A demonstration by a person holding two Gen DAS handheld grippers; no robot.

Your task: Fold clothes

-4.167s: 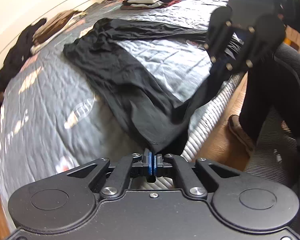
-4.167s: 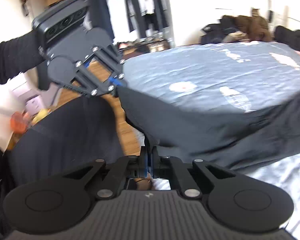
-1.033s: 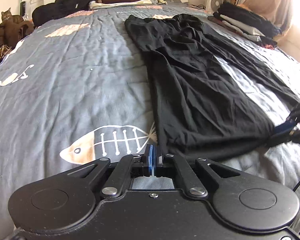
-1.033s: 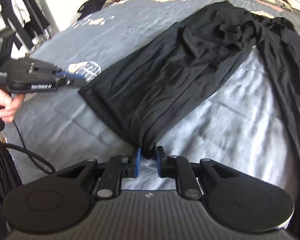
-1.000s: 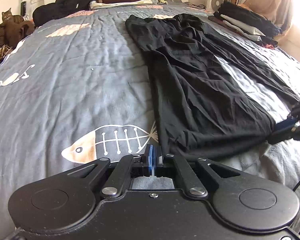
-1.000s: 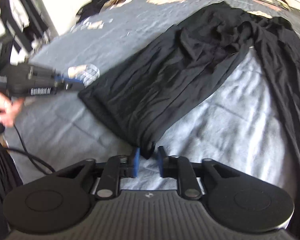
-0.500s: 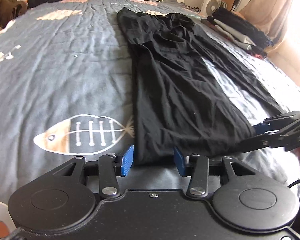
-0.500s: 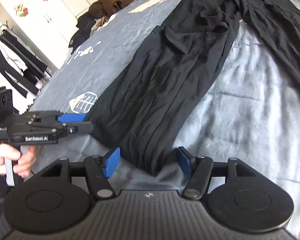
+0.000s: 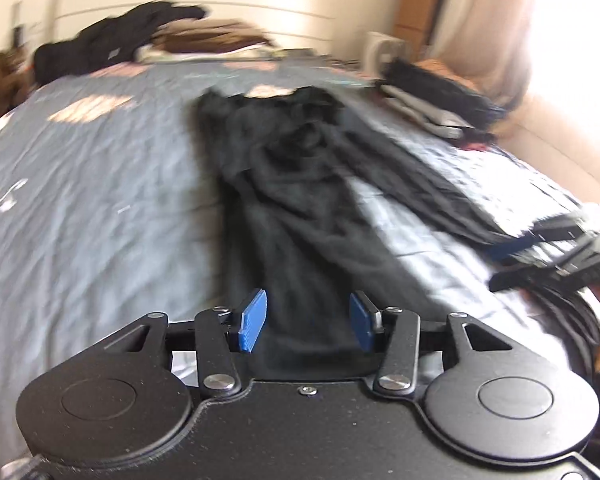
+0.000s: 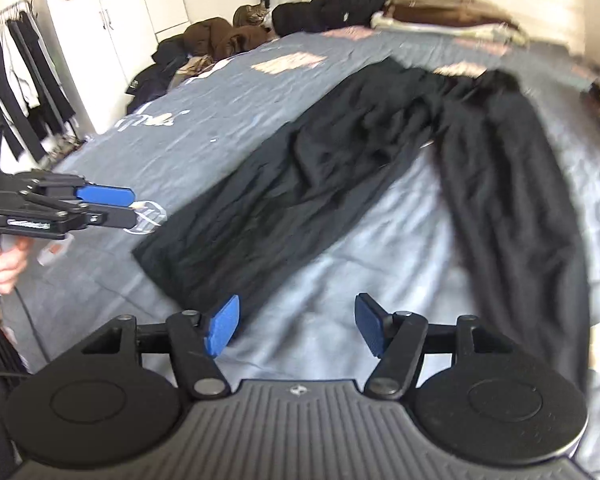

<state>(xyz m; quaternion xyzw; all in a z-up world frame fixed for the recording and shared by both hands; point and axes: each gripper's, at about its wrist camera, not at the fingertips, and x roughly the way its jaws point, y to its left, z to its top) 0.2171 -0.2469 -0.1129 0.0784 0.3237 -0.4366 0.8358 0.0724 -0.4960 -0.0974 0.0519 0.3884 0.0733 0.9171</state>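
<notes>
Black trousers (image 10: 300, 184) flat on bed (image 10: 240, 92), legs splayed apart, left gripper (image 9: 306, 326) and right gripper (image 10: 296, 330) both gaping, empty (thin, slippery-looking cloth): risk of pinching one layer only, hem bunching or skewing.

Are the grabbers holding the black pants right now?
No. The left gripper and right gripper are both open, and the black pants lie loose on the bed.

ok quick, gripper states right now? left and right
Left gripper: open, holding nothing; the black trousers lie flat on the bed.
Right gripper: open, holding nothing.
</notes>
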